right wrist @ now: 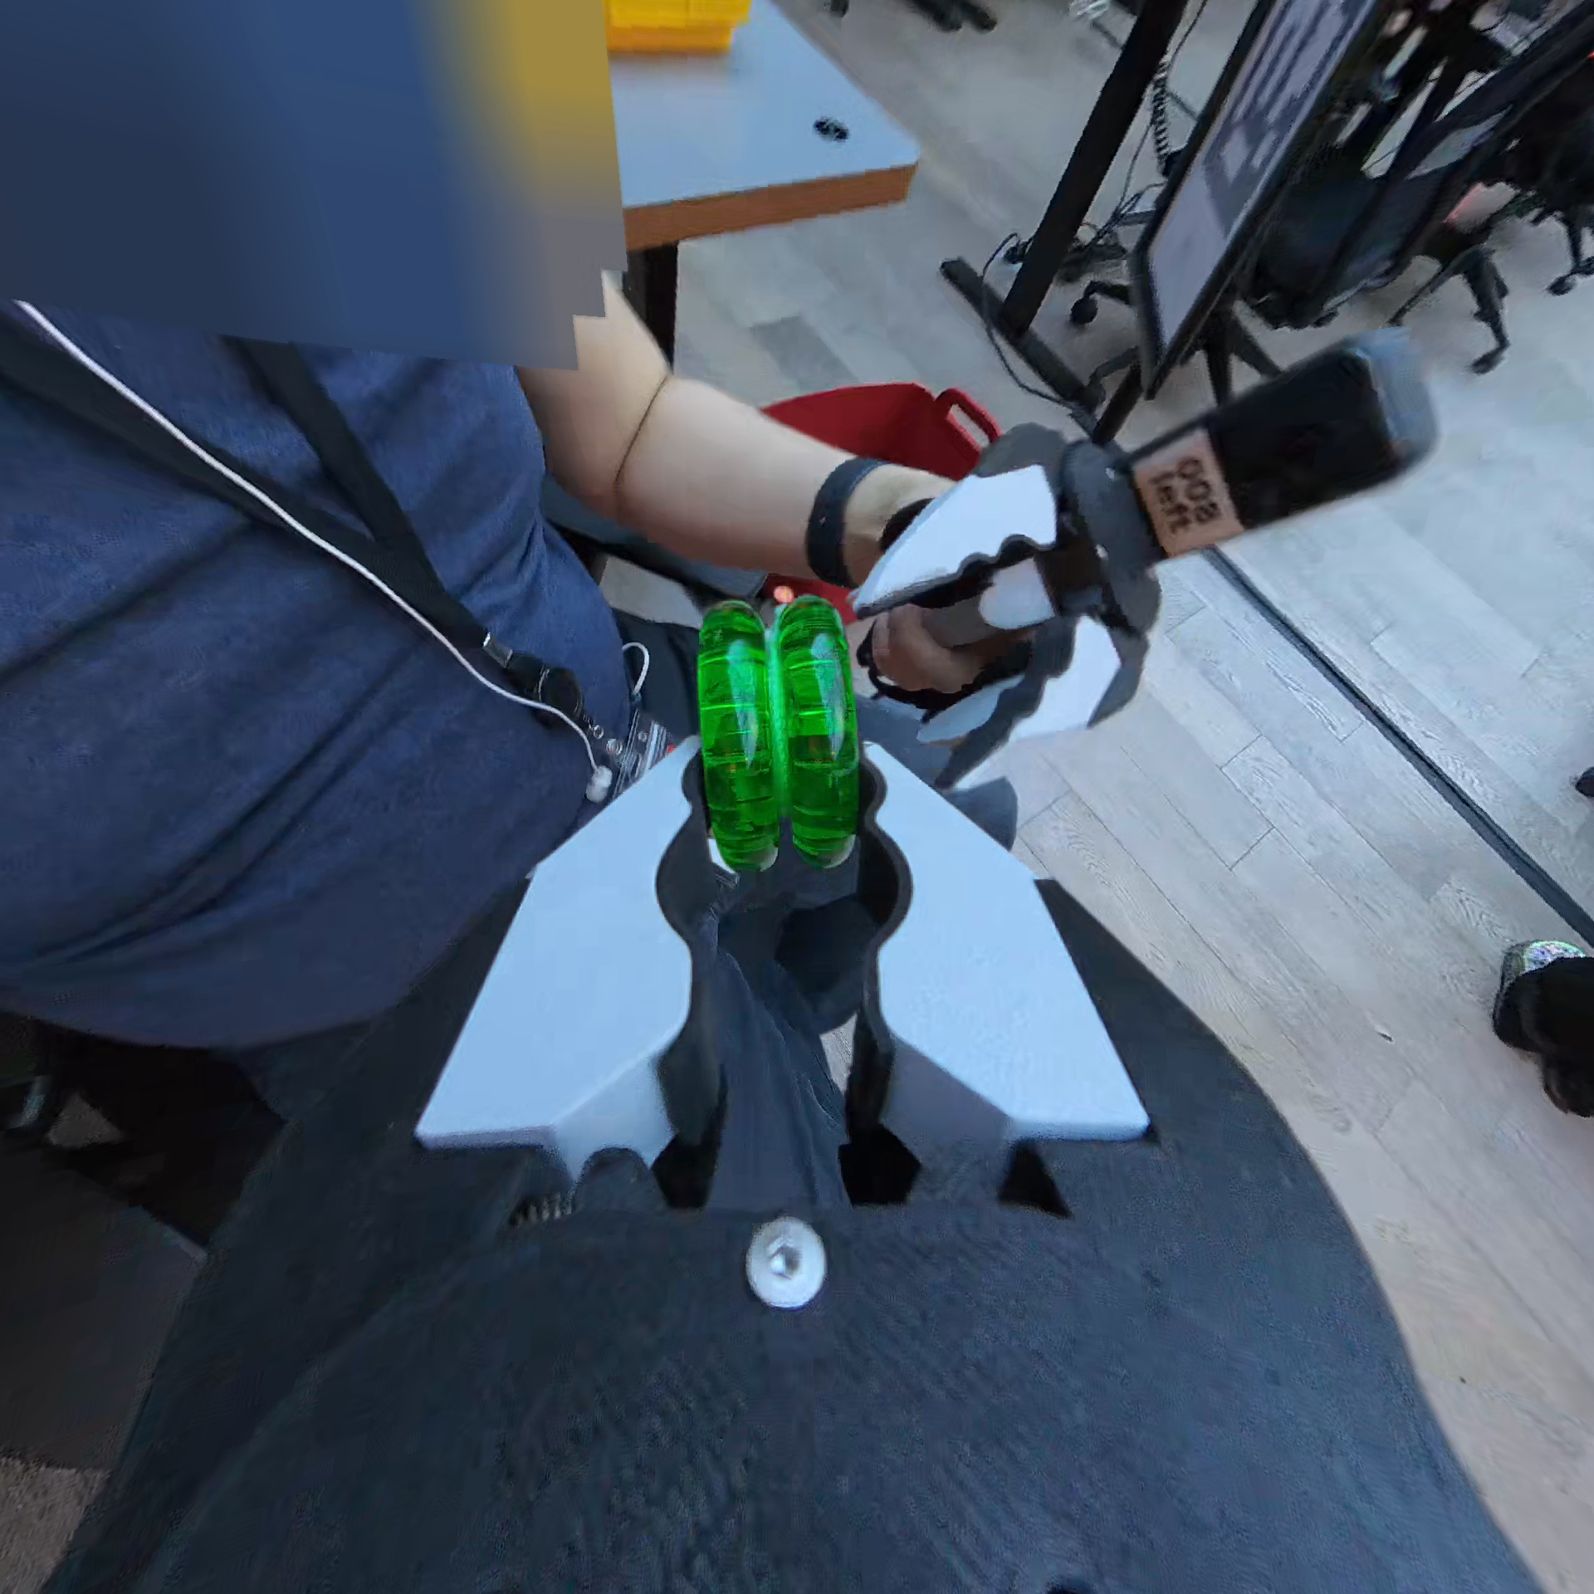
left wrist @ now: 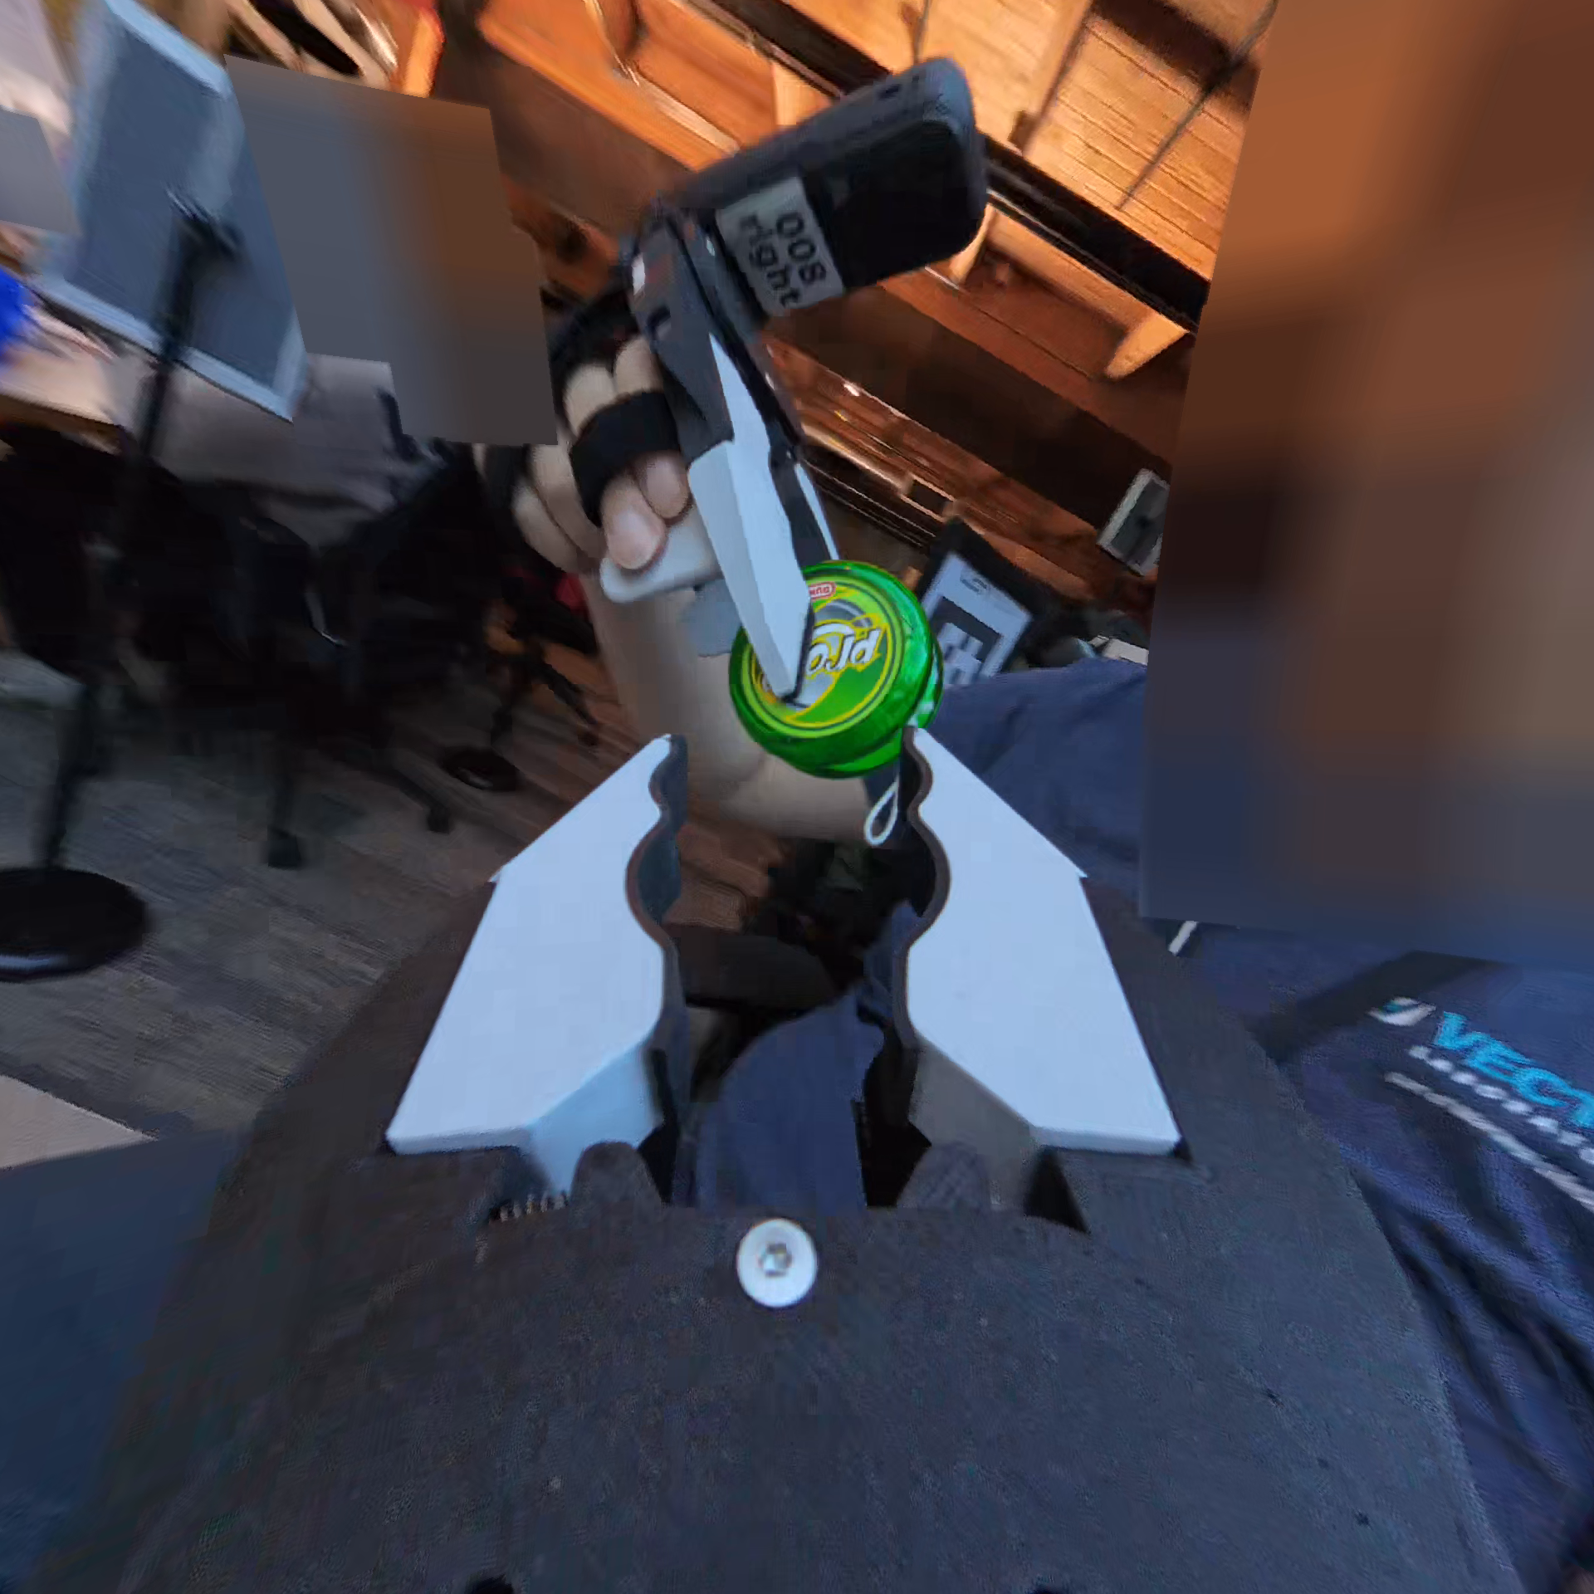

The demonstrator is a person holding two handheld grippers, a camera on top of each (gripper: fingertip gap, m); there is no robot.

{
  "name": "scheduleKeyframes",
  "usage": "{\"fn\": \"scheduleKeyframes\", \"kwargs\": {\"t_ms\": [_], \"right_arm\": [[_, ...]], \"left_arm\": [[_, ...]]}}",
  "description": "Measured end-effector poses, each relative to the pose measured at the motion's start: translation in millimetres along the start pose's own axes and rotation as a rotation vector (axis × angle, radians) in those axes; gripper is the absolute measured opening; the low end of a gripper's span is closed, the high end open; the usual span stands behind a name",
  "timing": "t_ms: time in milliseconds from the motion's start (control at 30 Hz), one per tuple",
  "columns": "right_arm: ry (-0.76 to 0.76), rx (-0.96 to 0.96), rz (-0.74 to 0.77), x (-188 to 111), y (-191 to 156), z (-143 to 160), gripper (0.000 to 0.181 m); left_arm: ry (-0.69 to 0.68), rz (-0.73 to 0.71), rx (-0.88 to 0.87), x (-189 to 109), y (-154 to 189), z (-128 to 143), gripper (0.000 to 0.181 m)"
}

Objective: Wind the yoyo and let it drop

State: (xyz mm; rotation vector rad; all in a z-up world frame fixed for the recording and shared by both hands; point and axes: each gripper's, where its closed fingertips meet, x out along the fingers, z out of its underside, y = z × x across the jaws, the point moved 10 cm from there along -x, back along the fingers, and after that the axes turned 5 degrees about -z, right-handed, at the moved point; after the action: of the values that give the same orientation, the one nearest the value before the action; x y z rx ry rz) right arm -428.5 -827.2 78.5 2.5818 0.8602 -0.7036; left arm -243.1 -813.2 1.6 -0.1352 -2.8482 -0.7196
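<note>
Just green yoyo [right wrist: 779, 733] between right gripper [right wrist: 781, 798] fingers.

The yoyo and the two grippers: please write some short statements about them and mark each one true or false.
1. The yoyo is green. True.
2. The right gripper holds the yoyo between its fingers. True.
3. The left gripper is shut on the yoyo. False: its fingers stand apart and hold nothing.
4. The yoyo lies on the floor. False: it is held up in the air.
5. A white string loop hangs under the yoyo. True.
6. The string hangs fully unwound to the floor. False: only the short loop shows.
</note>
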Motion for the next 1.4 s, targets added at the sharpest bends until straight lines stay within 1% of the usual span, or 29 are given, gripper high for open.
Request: {"fn": "scheduleKeyframes", "kwargs": {"t_ms": [33, 100, 167, 233, 300, 333, 400, 467, 500, 567, 667, 733, 867, 900, 1100, 1233, 1400], "right_arm": [[0.021, 0.025, 0.023, -6.8, 0.6, -0.4, 0.027], [0.034, 0.063, 0.047, -17.9, 1.1, -4.3, 0.027], [0.017, 0.082, 0.071, -25.8, 1.5, -11.7, 0.027], [-0.016, 0.089, 0.112, -30.8, 2.2, -19.8, 0.027], [-0.042, 0.094, 0.150, -33.1, 2.9, -27.2, 0.027], [-0.052, 0.094, 0.161, -33.3, 2.6, -30.3, 0.027], [-0.065, 0.085, 0.174, -33.1, 1.3, -35.8, 0.027], [-0.062, 0.068, 0.187, -33.1, 0.1, -41.7, 0.028], [-0.061, 0.067, 0.184, -33.0, -0.4, -44.2, 0.027], [-0.067, 0.059, 0.190, -32.8, -0.2, -48.3, 0.027], [-0.074, 0.053, 0.185, -31.8, 0.0, -51.8, 0.027], [-0.079, 0.050, 0.185, -31.6, 0.5, -52.1, 0.027], [-0.066, 0.053, 0.175, -31.6, 1.7, -49.9, 0.027], [-0.063, 0.054, 0.172, -31.4, 2.1, -49.2, 0.027], [-0.052, 0.066, 0.176, -36.5, 4.1, -43.5, 0.027], [-0.038, 0.066, 0.175, -39.2, 2.7, -42.4, 0.026], [-0.039, 0.057, 0.172, -40.0, -1.1, -40.6, 0.028]], "left_arm": [[0.065, -0.056, 0.077, -5.3, 5.4, 0.2, 0.043], [0.147, -0.120, 0.196, -7.1, 20.7, 1.2, 0.037], [0.148, -0.180, 0.282, -0.5, 36.2, -0.6, 0.035], [0.144, -0.280, 0.383, 9.2, 50.6, -5.0, 0.035], [0.132, -0.399, 0.508, 19.5, 64.5, -8.2, 0.033], [0.116, -0.465, 0.576, 24.7, 70.4, -8.4, 0.029], [0.062, -0.604, 0.697, 34.2, 77.3, -5.6, 0.026], [0.012, -0.704, 0.769, 41.0, 78.9, -0.6, 0.025], [0.010, -0.730, 0.786, 43.1, 79.1, 1.4, 0.025], [0.047, -0.728, 0.778, 45.6, 80.5, 4.1, 0.023], [0.106, -0.703, 0.760, 45.3, 82.2, 4.7, 0.011], [0.128, -0.722, 0.779, 44.4, 82.9, 5.0, 0.000], [0.098, -0.787, 0.818, 47.5, 79.6, 8.1, 0.004], [0.094, -0.783, 0.816, 48.1, 78.4, 8.8, 0.000], [0.127, -0.732, 0.765, 45.6, 79.1, 9.6, 0.002], [0.145, -0.706, 0.743, 44.2, 78.8, 9.4, 0.000], [0.179, -0.631, 0.695, 43.4, 79.8, 10.7, 0.000]]}}
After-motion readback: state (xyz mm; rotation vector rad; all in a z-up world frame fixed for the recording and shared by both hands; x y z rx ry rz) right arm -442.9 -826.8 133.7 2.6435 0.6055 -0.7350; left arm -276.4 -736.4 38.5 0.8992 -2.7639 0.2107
